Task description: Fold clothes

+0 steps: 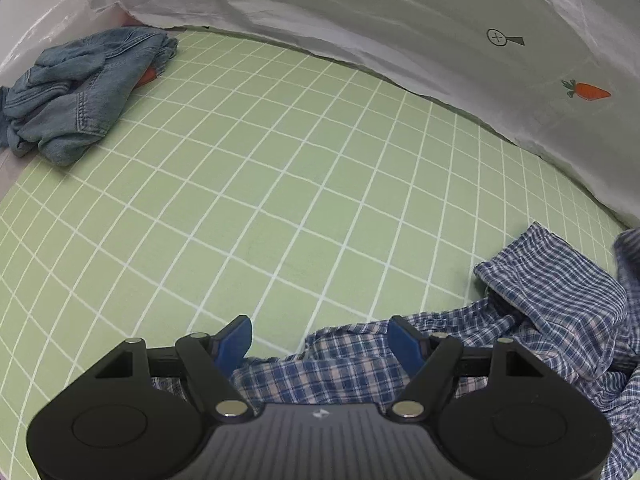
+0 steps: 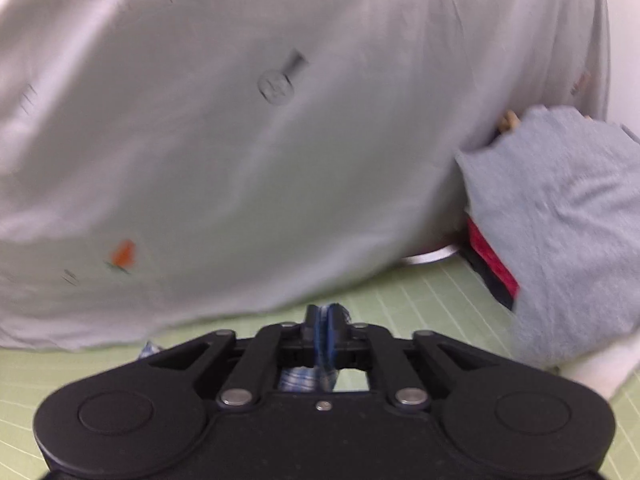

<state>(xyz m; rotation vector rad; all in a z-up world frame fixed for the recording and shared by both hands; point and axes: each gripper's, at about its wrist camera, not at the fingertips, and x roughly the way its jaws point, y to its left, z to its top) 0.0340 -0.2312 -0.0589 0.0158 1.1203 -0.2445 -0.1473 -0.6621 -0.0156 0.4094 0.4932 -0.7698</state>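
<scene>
A blue-and-white checked shirt lies crumpled on the green grid mat at the lower right of the left wrist view. My left gripper is open, its blue fingertips spread just above the shirt's near edge with nothing held. In the blurred right wrist view my right gripper is shut on a fold of the checked shirt, which hangs down behind the jaws.
A crumpled denim garment sits at the mat's far left. White printed sheeting with a carrot picture backs the mat. On the right, a grey cloth drapes over red and dark folded items.
</scene>
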